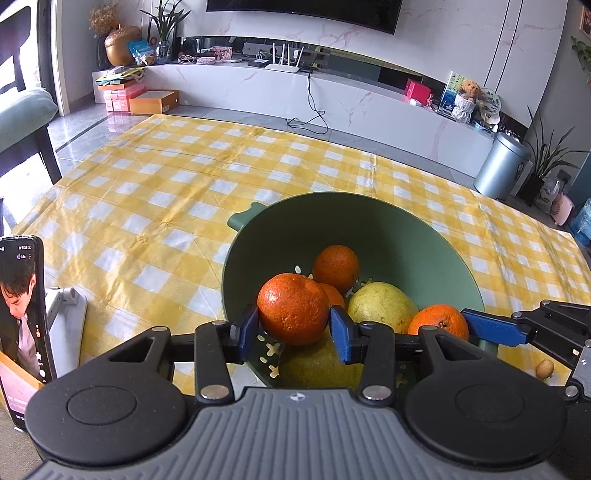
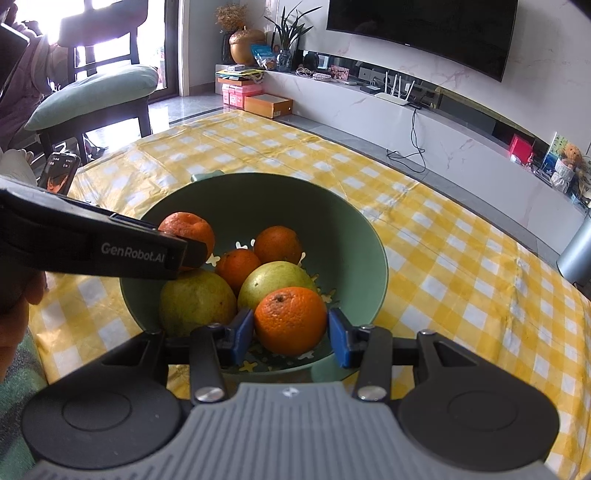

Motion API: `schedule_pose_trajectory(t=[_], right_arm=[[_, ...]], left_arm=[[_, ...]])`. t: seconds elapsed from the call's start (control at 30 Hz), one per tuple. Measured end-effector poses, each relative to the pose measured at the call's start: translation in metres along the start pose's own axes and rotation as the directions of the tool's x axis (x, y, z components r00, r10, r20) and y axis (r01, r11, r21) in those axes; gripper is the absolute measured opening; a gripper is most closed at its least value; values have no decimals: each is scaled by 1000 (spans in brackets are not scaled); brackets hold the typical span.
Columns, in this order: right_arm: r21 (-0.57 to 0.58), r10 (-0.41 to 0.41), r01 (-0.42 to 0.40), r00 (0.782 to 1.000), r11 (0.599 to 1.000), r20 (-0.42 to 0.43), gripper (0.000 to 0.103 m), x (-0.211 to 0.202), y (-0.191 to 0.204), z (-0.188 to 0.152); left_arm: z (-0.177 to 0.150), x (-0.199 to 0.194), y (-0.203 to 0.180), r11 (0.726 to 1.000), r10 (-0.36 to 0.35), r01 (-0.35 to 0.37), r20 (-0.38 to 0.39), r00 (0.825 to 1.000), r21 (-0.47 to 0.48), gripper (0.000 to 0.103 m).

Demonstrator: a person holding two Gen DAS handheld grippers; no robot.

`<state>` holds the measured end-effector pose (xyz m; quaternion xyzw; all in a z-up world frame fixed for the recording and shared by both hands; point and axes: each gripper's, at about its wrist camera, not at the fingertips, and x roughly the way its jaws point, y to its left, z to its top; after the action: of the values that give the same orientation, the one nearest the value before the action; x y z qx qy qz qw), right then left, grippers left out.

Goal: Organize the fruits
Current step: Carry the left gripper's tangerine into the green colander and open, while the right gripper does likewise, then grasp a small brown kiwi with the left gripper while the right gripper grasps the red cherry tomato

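Yellow-and-white checked tablecloth (image 2: 461,258) lies bare all around the round green plastic bowl (image 2: 343,221). Over its near rim, the left gripper (image 1: 293,325) clamps one orange mandarin (image 1: 291,314); the right gripper (image 2: 290,332) clamps another mandarin (image 2: 290,319) above two greenish-yellow pears (image 2: 197,299).

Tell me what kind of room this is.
Most likely a home living room: a wall-mounted TV above a long marble media console, and a table under a yellow checked cloth holding a green fruit bowl.
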<state>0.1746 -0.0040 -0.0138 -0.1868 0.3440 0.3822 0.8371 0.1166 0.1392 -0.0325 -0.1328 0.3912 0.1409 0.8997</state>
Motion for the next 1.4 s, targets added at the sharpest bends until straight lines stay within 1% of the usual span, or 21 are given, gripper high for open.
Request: schedule_pose_trajectory(t=[0.1, 0.13, 0.17, 0.2, 0.23, 0.27, 0.37, 0.4, 0.43, 0.6, 0.7, 0.73, 0.9, 1.07, 1.1, 1.2, 1.27, 1.4], right_arm=[[5, 3, -3, 1000, 1000, -2, 42, -1, 0, 1], [10, 5, -5, 1000, 1000, -2, 43, -2, 0, 1], [17, 6, -6, 1000, 1000, -1, 43, -3, -1, 2], [23, 5, -5, 1000, 1000, 3, 46, -4, -2, 2], [29, 3, -3, 1000, 1000, 10, 52, -6, -3, 2], [35, 0, 0, 1000, 999, 19, 53, -9, -4, 2], [47, -19, 17, 999, 999, 43, 57, -19, -6, 3], [51, -29, 26, 998, 998, 53, 60, -23, -7, 3], [54, -40, 36, 997, 998, 65, 63, -28, -8, 3], [81, -96, 87, 988, 993, 122, 69, -56, -18, -2], [112, -127, 111, 980, 987, 151, 71, -75, -26, -8], [123, -136, 117, 978, 985, 158, 73, -80, -29, -11], [162, -185, 156, 966, 974, 181, 76, -112, -43, -29], [187, -238, 206, 956, 961, 173, 80, -139, -59, -55], [192, -249, 216, 954, 957, 169, 82, -143, -62, -60], [217, -282, 247, 948, 944, 146, 82, -154, -73, -78], [250, -301, 265, 946, 931, 120, 82, -158, -83, -91], [353, -312, 274, 948, 895, 56, 83, -164, -102, -116]], left_arm=[[0, 0, -1, 1000, 4, -4, -6, 1000, 9, 53], [0, 0, -1, 1000, -6, 6, -10, 1000, 8, 58], [0, -1, -2, 1000, -16, 16, -9, 1000, 8, 60], [-1, -2, -2, 1000, -22, 22, -9, 1000, 7, 65], [-1, -4, -4, 1000, -27, 27, -6, 1000, 5, 69], [-1, -6, -5, 1000, -25, 25, 0, 1000, 4, 70], [-1, -15, -8, 1000, -12, 12, 22, 1000, 13, 71], [0, -18, -9, 1000, -13, 12, 28, 1000, 12, 71], [1, -22, -10, 1000, -19, 18, 36, 999, 12, 71], [4, -45, -20, 999, -43, 41, 82, 996, 32, 71], [4, -59, -30, 996, -66, 60, 107, 992, 59, 72], [4, -63, -35, 995, -76, 68, 114, 991, 69, 73], [-2, -81, -58, 985, -129, 111, 132, 983, 133, 75], [-12, -90, -82, 963, -209, 185, 107, 972, 198, 75], [-16, -91, -87, 956, -228, 204, 97, 969, 211, 75], [-25, -92, -102, 935, -278, 256, 59, 959, 245, 75], [-31, -91, -111, 922, -307, 290, 29, 951, 258, 75], [-42, -86, -124, 889, -369, 360, -25, 929, 283, 75]])
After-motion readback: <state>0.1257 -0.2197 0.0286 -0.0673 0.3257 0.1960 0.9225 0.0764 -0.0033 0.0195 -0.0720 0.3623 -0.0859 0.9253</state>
